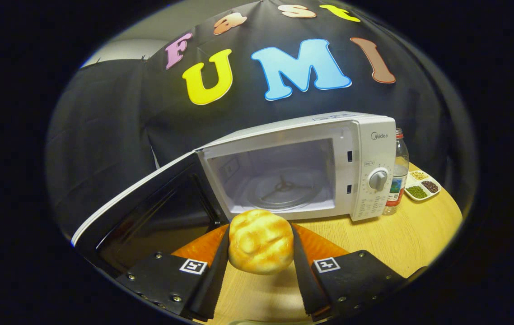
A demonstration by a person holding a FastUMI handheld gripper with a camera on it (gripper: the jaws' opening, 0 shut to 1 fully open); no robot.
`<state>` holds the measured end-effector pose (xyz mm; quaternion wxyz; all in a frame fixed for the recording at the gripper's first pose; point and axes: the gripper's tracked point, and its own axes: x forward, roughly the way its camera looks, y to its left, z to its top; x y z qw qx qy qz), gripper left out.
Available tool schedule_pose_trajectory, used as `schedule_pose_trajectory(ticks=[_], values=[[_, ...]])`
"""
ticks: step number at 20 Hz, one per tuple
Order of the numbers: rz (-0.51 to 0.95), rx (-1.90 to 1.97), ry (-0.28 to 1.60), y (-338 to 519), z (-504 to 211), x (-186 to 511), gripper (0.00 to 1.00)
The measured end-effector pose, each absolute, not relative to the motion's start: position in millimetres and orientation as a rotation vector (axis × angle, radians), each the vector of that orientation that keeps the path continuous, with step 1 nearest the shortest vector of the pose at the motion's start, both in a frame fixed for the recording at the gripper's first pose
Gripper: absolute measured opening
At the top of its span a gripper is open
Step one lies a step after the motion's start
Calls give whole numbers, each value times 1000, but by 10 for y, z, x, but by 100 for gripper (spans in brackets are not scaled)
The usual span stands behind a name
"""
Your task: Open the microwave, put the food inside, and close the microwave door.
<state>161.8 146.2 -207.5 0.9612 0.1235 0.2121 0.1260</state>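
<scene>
A golden bread roll (pixel 260 241) sits between my two fingers, and my gripper (pixel 260 234) is shut on it, holding it above the wooden table (pixel 374 239). Just beyond the roll stands the white microwave (pixel 370 149). Its dark door (pixel 148 212) is swung wide open to the left. The cavity is lit, with a glass turntable (pixel 284 189) on its floor and nothing on it. The roll hangs just in front of the cavity's lower edge.
A plastic bottle (pixel 397 176) stands right beside the microwave's control panel. Beyond it lies a small white dish (pixel 422 185) with compartments of beans. Bare wooden tabletop stretches to the right of my fingers.
</scene>
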Motion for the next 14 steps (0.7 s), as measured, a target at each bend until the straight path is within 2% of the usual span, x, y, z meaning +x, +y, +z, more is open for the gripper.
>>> schedule_pose_trajectory(ticks=[14], values=[[107, 483, 290, 1632, -2325, 2853, 71]])
